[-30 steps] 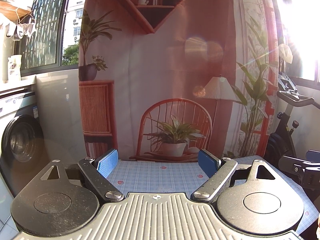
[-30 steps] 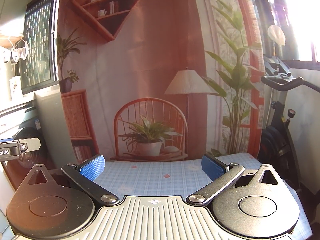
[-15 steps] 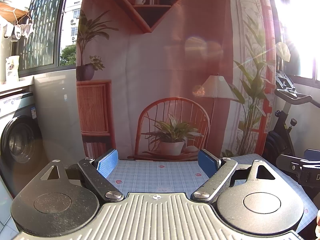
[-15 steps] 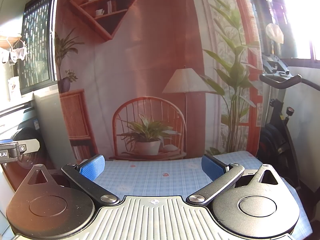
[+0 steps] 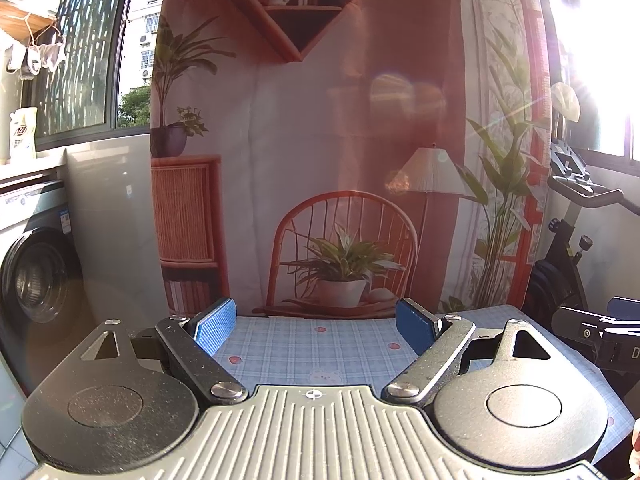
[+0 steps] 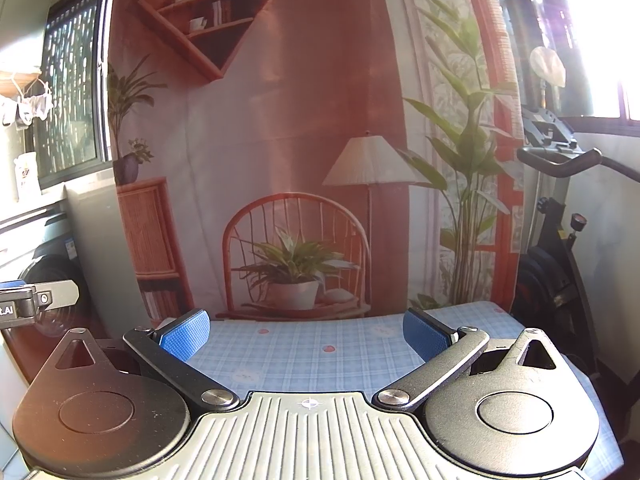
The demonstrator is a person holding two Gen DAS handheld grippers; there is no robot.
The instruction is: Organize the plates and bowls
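Note:
No plates or bowls show in either view. My left gripper [image 5: 314, 326] is open and empty, its blue pads wide apart above the far part of a table with a blue checked cloth [image 5: 304, 352]. My right gripper [image 6: 306, 334] is also open and empty, held level over the same cloth [image 6: 320, 360]. Part of the right gripper shows at the right edge of the left wrist view [image 5: 600, 332]. Part of the left gripper shows at the left edge of the right wrist view [image 6: 36, 300].
A printed backdrop of a chair, plant and lamp [image 5: 344, 184] hangs behind the table's far edge. A washing machine [image 5: 32, 280] stands at the left. An exercise bike [image 6: 560, 248] stands at the right, under a bright window.
Both views have shifted slightly, with a little more of the tablecloth showing. Both grippers stay open and empty.

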